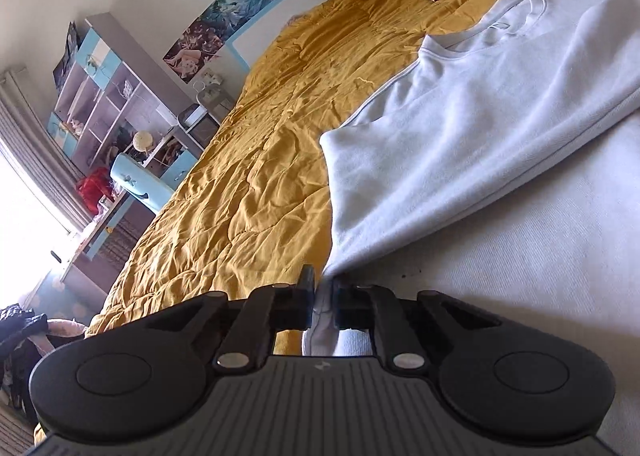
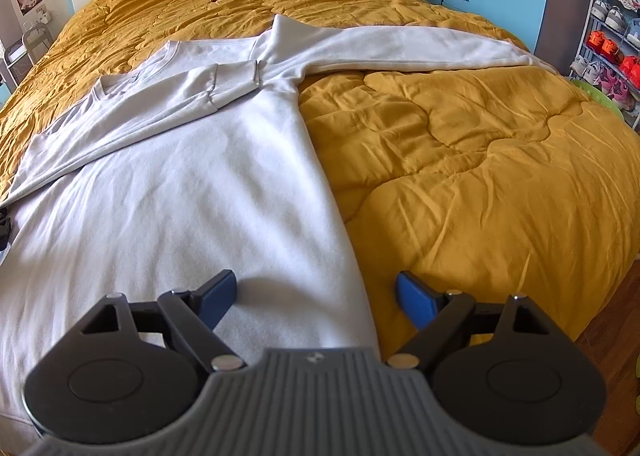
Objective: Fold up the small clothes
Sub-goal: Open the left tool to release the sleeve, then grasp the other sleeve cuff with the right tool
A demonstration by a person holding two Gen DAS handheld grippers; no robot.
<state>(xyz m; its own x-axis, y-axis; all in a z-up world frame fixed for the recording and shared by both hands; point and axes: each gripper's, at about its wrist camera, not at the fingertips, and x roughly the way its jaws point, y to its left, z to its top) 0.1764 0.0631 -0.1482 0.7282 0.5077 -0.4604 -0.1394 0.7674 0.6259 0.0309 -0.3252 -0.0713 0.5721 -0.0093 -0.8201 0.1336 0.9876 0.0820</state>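
Left gripper clamped on the sweatshirt edge; right gripper, jaws apart, straddles its side edge, bare quilt rightward.

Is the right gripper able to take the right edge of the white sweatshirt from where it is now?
Probably yes. The right gripper is open, and the right edge of the white sweatshirt lies between its fingers on the yellow quilt. Nothing covers that edge.
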